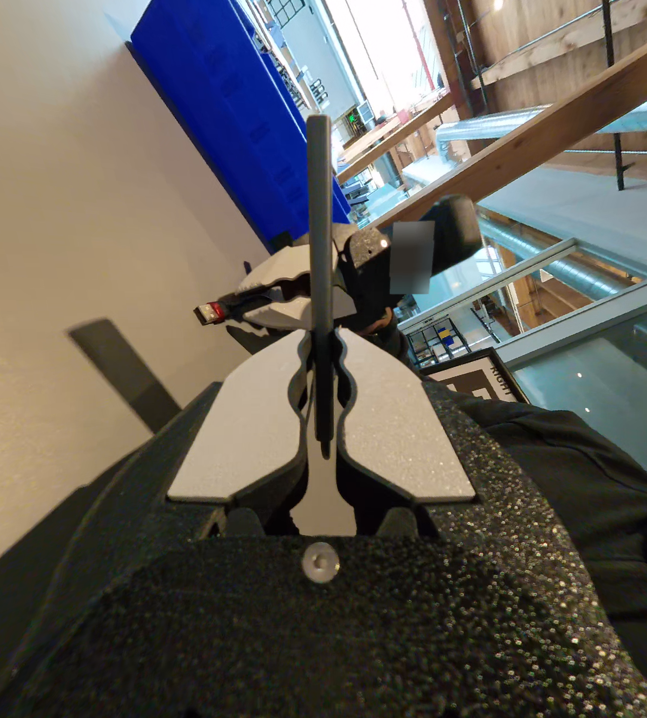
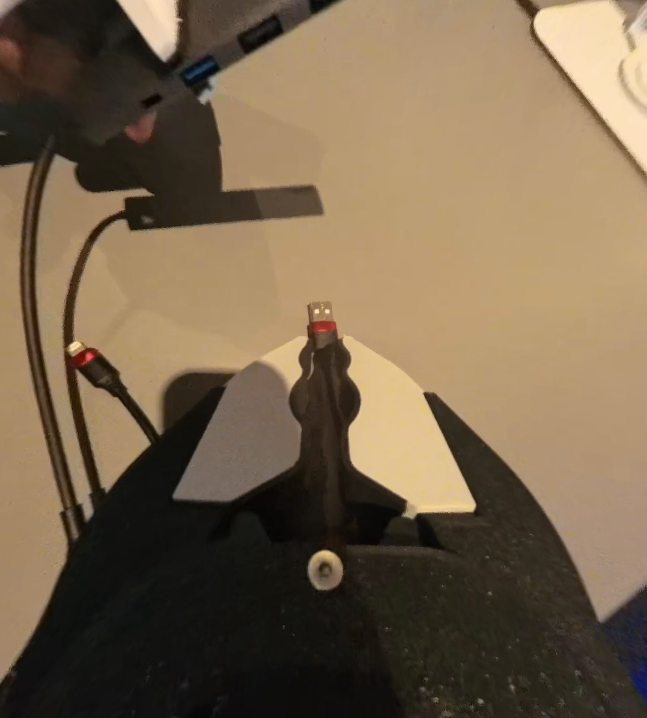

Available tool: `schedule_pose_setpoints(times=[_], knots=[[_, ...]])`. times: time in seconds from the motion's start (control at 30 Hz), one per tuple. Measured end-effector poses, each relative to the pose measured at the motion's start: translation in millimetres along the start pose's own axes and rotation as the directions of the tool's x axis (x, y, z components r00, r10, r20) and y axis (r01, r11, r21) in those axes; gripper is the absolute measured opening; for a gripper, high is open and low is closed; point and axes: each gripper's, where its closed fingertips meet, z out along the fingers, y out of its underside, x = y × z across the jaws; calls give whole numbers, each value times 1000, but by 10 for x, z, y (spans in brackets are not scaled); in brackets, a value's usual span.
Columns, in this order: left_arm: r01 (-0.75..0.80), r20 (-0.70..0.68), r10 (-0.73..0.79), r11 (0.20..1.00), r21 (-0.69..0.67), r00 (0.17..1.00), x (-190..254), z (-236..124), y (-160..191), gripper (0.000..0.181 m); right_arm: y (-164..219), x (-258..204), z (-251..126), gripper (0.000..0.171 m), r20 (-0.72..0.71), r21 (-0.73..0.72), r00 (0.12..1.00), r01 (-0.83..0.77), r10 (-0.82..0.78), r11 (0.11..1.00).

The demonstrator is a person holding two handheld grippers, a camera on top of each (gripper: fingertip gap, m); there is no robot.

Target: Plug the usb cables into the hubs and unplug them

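Your left gripper (image 1: 320,342) is pinched on a slim grey hub (image 1: 318,217), seen edge-on. The hub's long axis runs straight out along the fingers, so its free end points away from you, lifted off the pale bench (image 1: 61,233). In the right wrist view that same hub (image 2: 232,42) appears at the top left, blurred, with a blue port and a dark port showing along its side.

Your right gripper (image 2: 323,342) is clamped on a USB cable (image 2: 321,330) just behind its red collar. The metal plug sticks out past the fingertips in line with them, long axis pointing forward over the bench (image 2: 430,233). From the left wrist view, the plug (image 1: 209,312) lies crosswise to the hub, pointing left, near the hub's held end but not touching it; it is not in any port.

A second hub (image 2: 224,211), flat and black, lies on the bench between the grey hub and your right gripper, its long axis side to side, its own lead leaving its left end. Left of your right gripper, another red-collared connector (image 2: 88,361) lies on the bench, tip pointing up and left. A blue bin (image 1: 228,108) stands beyond the grey hub.
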Motion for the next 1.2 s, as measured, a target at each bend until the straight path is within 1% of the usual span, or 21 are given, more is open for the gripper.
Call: schedule_pose_setpoints(times=[0.1, 0.4, 0.47, 0.6, 0.87, 0.93, 1.07, 1.13, 1.2], knots=[[-20, 23, 20, 1000, -12, 1000, -14, 3, 13, 9, 72, -4, 54, 18, 36, -28, 998, -51, 52, 998], [-39, 64, 41, 999, -26, 997, -64, 3, 26, 9, 70, -16, 114, 31, 44, -55, 998, -34, 37, 998], [-45, 68, 46, 999, -25, 997, -61, -6, 17, 9, 66, -29, 137, 29, 48, -64, 998, -27, 30, 998], [-52, 77, 53, 998, -21, 996, -60, -18, 3, 9, 49, -35, 162, 15, 45, -76, 999, -19, 23, 997], [-95, 92, 99, 994, -45, 991, -74, -1, 46, 10, 46, -39, 159, 14, 25, -99, 999, 38, -35, 994], [-104, 91, 108, 993, -50, 990, -72, -1, 56, 10, 39, -23, 161, 14, -6, -100, 998, 66, -67, 993], [-108, 57, 111, 993, -47, 992, -30, -5, 53, 10, -16, 81, 141, 15, -153, -129, 968, 183, -202, 975], [-103, 34, 104, 994, -32, 994, -6, -10, 35, 10, -155, 60, 83, 15, -205, -84, 947, 236, -249, 968], [-96, 12, 96, 995, -26, 995, 9, -13, 29, 10, -332, 14, -8, 15, -240, -7, 936, 265, -259, 964]])
